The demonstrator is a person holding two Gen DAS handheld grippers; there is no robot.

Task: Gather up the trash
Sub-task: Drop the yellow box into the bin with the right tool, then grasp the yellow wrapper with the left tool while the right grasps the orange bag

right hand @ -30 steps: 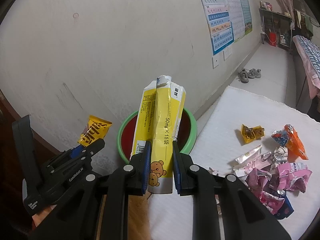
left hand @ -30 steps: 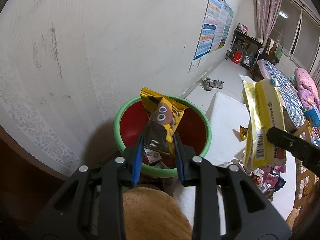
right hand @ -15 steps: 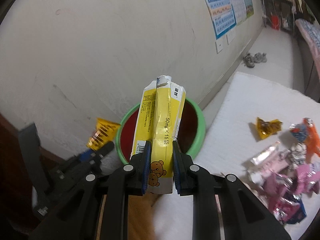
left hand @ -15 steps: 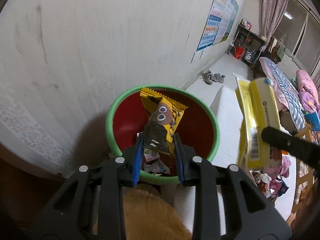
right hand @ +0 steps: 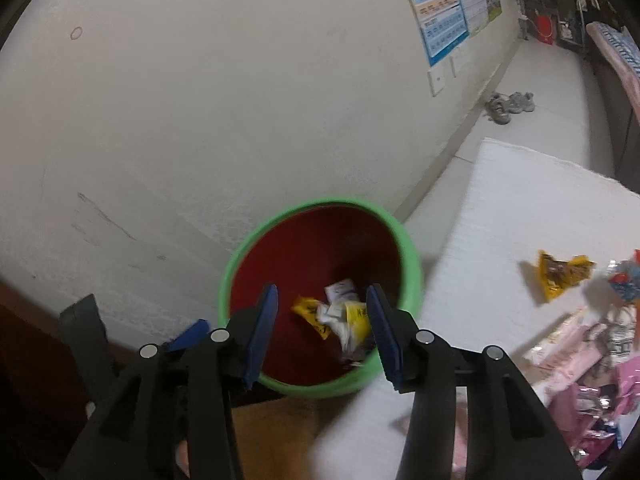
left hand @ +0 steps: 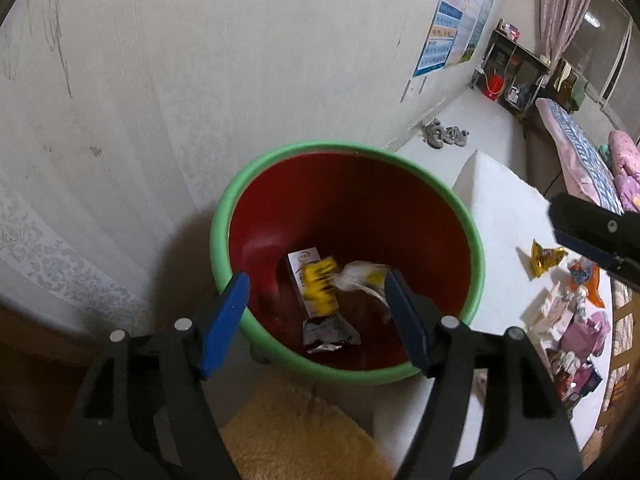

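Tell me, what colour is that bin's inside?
Dark red, with a green rim; bin, clearest from the left wrist.

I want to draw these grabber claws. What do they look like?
The left gripper and the right gripper look alike: black plastic frames with triangle-shaped cutouts, round silver screw heads at the joints, and two long flat fingers lined with bright blue pads. No cables, writing or sleeves show.

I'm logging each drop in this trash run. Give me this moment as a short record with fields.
left gripper: open, empty, over the bin
right gripper: open, empty, over the bin
bin: green rim, red inside, beside the wall
in bin: yellow wrapper, other wrappers
left on white surface: orange-yellow wrapper, pink wrapper pile
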